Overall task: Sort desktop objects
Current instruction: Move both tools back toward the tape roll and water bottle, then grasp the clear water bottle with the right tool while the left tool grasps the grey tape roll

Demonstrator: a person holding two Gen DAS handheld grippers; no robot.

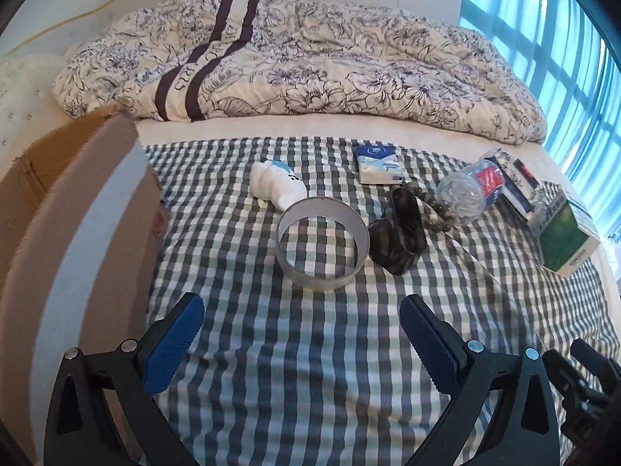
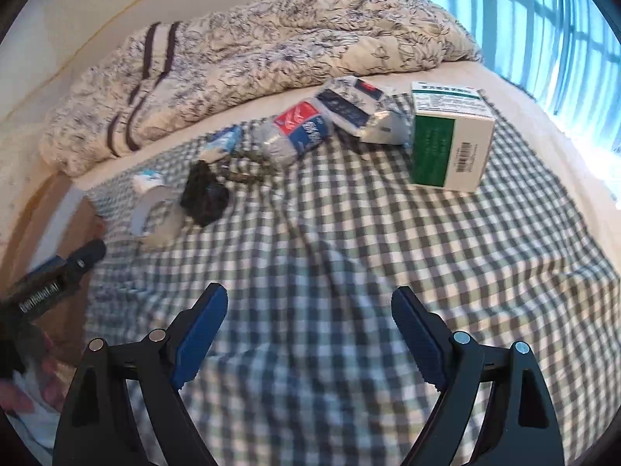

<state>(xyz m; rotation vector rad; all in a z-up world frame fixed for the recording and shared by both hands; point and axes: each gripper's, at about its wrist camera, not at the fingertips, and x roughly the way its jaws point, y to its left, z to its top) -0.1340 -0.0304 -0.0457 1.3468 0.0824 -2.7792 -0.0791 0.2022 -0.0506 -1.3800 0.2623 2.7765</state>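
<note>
- Left tongs (image 1: 300, 316): jaws spread wide, nothing between the blue pads, hovering over the checked cloth (image 1: 310, 369) on the bed.
- Right tongs (image 2: 308, 310): jaws likewise wide apart and empty, above a bare stretch of the same cloth.
- Legible writing: dark stripes on the floral duvet (image 1: 310, 62) carry large capital letters, only partly readable; the body of the left tongs, seen in the right wrist view, bears white lettering, too blurred to read with certainty.
- Green-and-white box (image 2: 446, 139): barcode on its side, printed text on top too small to read; it lies ahead and right of the right tongs.
- Tape ring (image 1: 322, 242): directly ahead of the left tongs, flat on the cloth.
- White plush toy (image 1: 277, 188): just behind the ring.
- Dark crumpled item (image 1: 398, 242): touching the ring's right side.
- Blue tissue pack (image 1: 378, 163), bead bracelet (image 1: 438, 209) and clear bottle (image 1: 471, 190) with red-and-blue label: farther back, right.
- Cardboard box (image 1: 35, 178): left of the bed.
</note>
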